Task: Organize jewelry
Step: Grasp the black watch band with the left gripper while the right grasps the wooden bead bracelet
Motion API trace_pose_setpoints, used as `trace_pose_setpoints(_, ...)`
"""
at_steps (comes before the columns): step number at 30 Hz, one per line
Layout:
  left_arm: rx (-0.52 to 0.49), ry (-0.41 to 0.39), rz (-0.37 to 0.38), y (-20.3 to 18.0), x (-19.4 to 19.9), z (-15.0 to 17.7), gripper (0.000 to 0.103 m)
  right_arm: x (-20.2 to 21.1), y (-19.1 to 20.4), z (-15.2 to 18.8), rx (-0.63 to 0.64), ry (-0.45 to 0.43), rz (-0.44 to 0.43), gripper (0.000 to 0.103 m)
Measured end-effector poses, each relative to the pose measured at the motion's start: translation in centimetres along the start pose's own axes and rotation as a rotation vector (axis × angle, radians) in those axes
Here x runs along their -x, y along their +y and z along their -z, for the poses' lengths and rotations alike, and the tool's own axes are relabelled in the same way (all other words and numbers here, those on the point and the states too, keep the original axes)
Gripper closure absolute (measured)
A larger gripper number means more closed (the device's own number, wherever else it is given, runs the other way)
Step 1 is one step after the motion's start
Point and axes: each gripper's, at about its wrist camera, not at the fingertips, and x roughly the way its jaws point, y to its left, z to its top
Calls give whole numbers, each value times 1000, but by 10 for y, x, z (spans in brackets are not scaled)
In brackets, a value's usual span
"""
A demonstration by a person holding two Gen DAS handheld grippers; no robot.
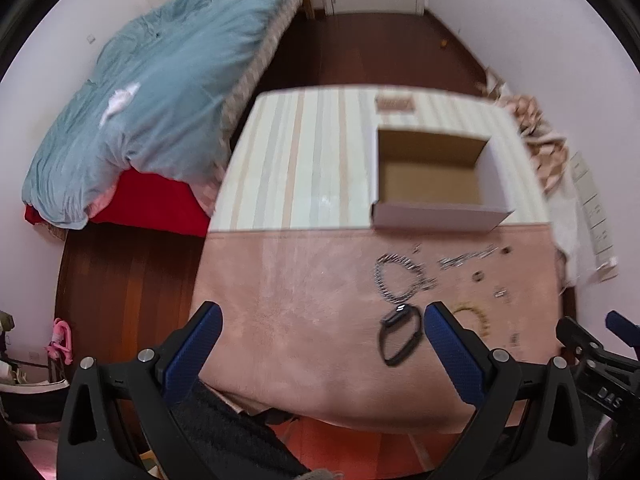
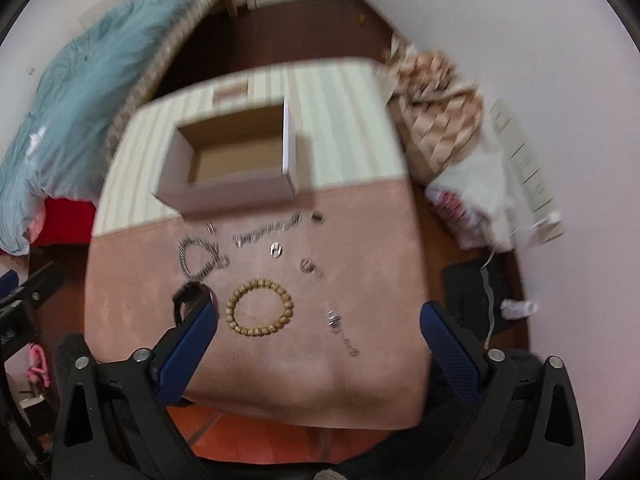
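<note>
1. The jewelry lies loose on the pink cloth (image 2: 360,240), just in front of the open cardboard box (image 2: 236,152): wooden bead bracelet (image 2: 259,307), silver chain (image 2: 200,258), black band (image 1: 400,334).
2. The box is probably the collecting spot.
3. The left gripper (image 1: 322,332) and right gripper (image 2: 318,326) hover wide apart, holding nothing.

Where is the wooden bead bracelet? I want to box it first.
In the right wrist view the wooden bead bracelet lies on the pink cloth near the front, right of the black band and nearer than the open box.
</note>
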Motion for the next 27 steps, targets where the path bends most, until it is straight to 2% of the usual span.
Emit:
trace_pose_setpoints(5,-23,119,8,-1,-62,13,0,-75,10,6,-15,123,-3,25)
trace_pose_setpoints(8,-27,160,35,-3,-87,24,1,-105,16,13,-16,143,14,33)
trace_pose_setpoints(12,-47,187,77,-7,-108,38,1,-124,25,20,18,147,23,45)
trace_pose_setpoints(13,-52,197,92,-8,-112,42,1,-123,31,22,59,110,36,53)
trace_pose_setpoints(14,-60,201,107,-10,-115,44,1,-123,36,23,90,98,52,54)
trace_pose_setpoints(15,-68,203,115,-13,-118,44,1,-123,40,25,116,80,70,65)
trace_pose_setpoints(16,-80,205,122,-17,-119,47,1,-123,42,27,126,66,65,82)
trace_pose_setpoints(17,-89,205,136,-20,-121,48,2,-123,42,28,130,69,69,91)
trace_pose_setpoints(19,-103,196,172,-27,-122,49,7,-122,33,30,89,104,72,93)
trace_pose_setpoints(21,-117,192,193,-33,-124,50,21,-120,22,32,54,130,58,93)
trace_pose_setpoints(22,-121,190,203,-35,-126,49,25,-121,19,33,51,131,57,93)
trace_pose_setpoints(25,-139,193,213,-46,-130,48,48,-121,13,36,46,128,49,93)
trace_pose_setpoints(27,-148,193,226,-52,-136,47,77,-118,10,37,46,122,50,93)
